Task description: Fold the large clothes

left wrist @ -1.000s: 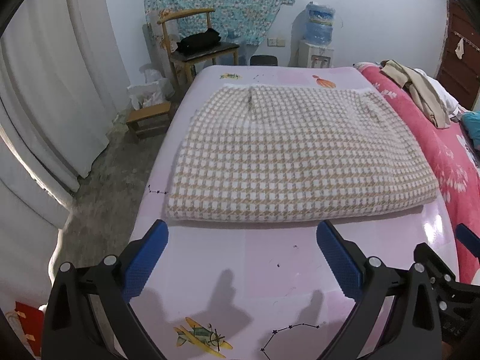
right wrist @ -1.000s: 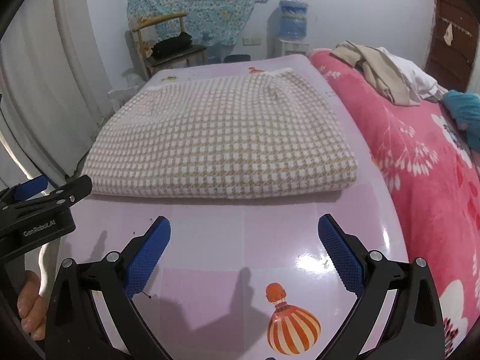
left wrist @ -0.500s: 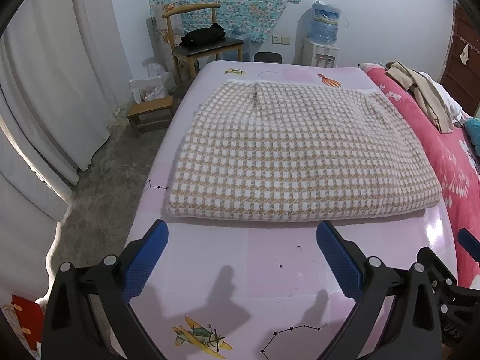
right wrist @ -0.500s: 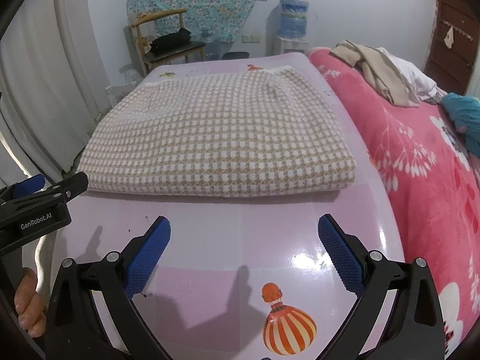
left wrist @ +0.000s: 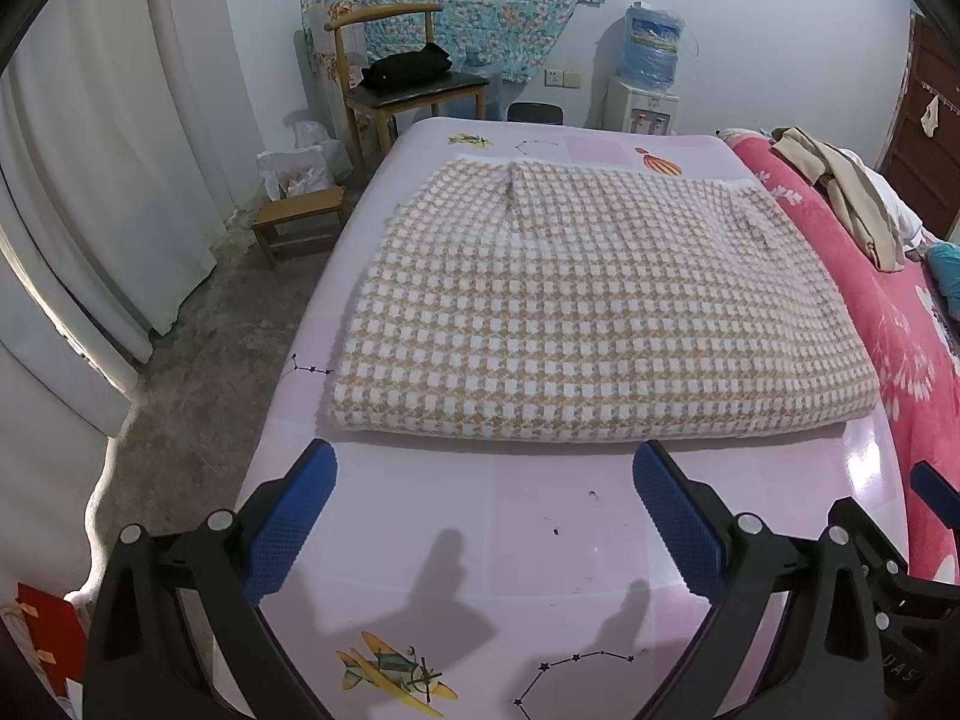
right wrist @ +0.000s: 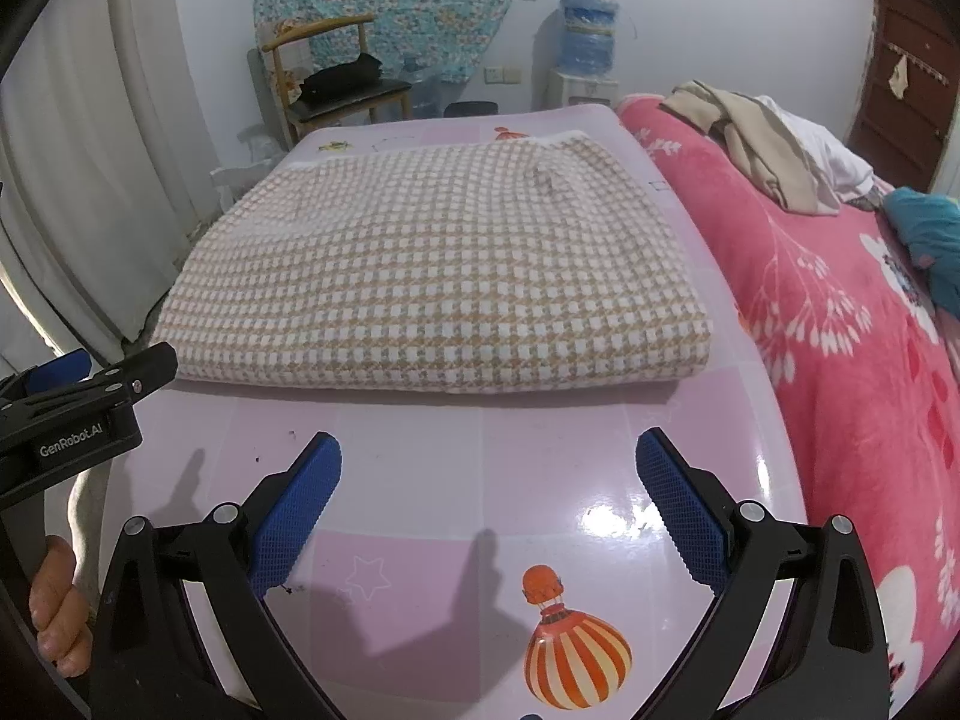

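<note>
A tan-and-white checked garment lies folded in a flat rectangle on the pink table. It also shows in the right wrist view. My left gripper is open and empty, held just short of the garment's near edge. My right gripper is open and empty, also a little short of the near edge, toward its right part. The left gripper's body shows at the left of the right wrist view.
A pink floral bed adjoins the table's right side, with beige clothes and a teal item on it. A wooden chair, a small stool and a water dispenser stand beyond the table. White curtains hang left.
Both grippers have drawn back slightly and risen from the folded garment; the garment itself has not moved. Both stay open.
</note>
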Motion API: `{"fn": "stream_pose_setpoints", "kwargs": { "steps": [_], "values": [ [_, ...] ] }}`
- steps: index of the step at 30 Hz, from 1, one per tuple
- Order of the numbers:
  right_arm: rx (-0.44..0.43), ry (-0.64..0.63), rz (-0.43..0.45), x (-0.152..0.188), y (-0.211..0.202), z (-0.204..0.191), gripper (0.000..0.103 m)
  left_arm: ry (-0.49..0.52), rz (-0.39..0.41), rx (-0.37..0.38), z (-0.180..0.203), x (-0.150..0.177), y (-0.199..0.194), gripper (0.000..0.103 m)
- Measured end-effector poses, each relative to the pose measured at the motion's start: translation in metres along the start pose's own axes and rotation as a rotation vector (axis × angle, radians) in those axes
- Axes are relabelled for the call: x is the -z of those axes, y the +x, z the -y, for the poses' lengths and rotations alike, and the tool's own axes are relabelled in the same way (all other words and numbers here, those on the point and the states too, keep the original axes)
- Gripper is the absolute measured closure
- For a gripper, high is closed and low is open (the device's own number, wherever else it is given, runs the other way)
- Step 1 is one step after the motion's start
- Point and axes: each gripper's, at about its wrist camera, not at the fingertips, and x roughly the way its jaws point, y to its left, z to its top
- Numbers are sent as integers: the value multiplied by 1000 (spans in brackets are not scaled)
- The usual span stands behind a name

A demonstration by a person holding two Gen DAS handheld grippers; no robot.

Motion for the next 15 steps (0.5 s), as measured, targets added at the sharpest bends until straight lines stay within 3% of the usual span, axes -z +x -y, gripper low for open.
{"fn": "stream_pose_setpoints", "kwargs": {
  "steps": [15],
  "values": [
    [1, -3, -1, 0, -3, 1, 8, -4, 1, 10, 1, 0, -1, 6]
  ]
}}
